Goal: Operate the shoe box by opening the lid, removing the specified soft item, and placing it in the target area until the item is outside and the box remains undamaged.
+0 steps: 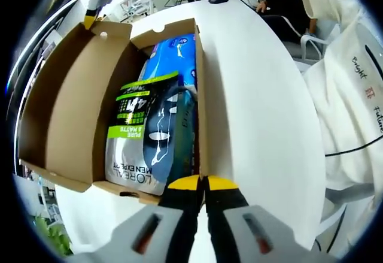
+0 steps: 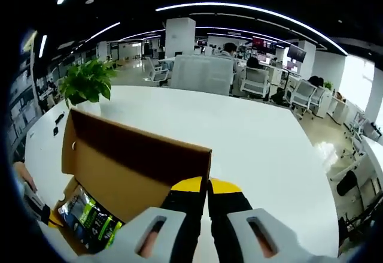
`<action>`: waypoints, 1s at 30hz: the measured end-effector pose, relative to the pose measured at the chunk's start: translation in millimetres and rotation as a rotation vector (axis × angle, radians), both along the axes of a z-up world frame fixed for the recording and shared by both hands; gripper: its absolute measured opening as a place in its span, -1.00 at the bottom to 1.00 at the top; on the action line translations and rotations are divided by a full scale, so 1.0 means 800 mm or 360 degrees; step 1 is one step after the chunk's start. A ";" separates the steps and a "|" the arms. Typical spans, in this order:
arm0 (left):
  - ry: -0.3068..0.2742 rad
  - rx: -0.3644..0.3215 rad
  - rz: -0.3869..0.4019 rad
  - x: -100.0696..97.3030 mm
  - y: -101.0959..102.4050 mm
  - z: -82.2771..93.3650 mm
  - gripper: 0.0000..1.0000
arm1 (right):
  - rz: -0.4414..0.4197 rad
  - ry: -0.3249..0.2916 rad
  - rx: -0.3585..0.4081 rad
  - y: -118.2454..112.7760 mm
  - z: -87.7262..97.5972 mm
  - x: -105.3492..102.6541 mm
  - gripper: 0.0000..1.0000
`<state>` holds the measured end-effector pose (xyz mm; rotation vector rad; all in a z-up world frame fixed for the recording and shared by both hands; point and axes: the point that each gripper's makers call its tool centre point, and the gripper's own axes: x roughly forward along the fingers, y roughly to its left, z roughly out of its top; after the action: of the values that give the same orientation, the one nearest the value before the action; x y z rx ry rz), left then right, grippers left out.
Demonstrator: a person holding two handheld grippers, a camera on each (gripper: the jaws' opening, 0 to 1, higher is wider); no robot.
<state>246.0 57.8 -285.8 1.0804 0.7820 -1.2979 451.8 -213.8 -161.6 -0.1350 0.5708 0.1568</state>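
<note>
My left gripper (image 1: 201,183) sits closest, its yellow-tipped jaws pressed together with nothing between them, resting at the near wall of the shoe box (image 1: 200,95). Just beyond and to the left of those tips lies the soft pouch (image 1: 149,137), the green, black and silver pack, inside the box with its long axis running away from me along the box's length; a blue pack (image 1: 176,56) lies past it at the far end. The lid (image 1: 72,101) is already swung open to the left. My right gripper (image 2: 206,186) also has its jaws closed on nothing, at the edge of the raised lid (image 2: 137,155), with the pouch (image 2: 90,218) lower left. I judge the left one nearer, on the white table (image 1: 257,95).
</note>
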 end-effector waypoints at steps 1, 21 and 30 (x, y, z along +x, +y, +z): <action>-0.0002 0.0001 -0.0001 0.000 0.000 0.000 -0.97 | -0.0002 -0.0001 -0.0001 0.000 0.000 0.000 -0.99; -0.0097 0.0007 -0.0054 0.001 0.002 0.001 -0.96 | -0.0032 -0.0070 -0.0175 0.003 -0.028 0.032 -0.98; -0.0095 0.0033 -0.0045 0.002 0.001 0.001 -0.95 | -0.0046 -0.0094 -0.0145 -0.001 -0.038 0.052 -0.97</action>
<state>247.4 58.7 -284.6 1.1455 0.7396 -1.2782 493.4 -214.5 -191.6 -0.2190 0.5210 0.0984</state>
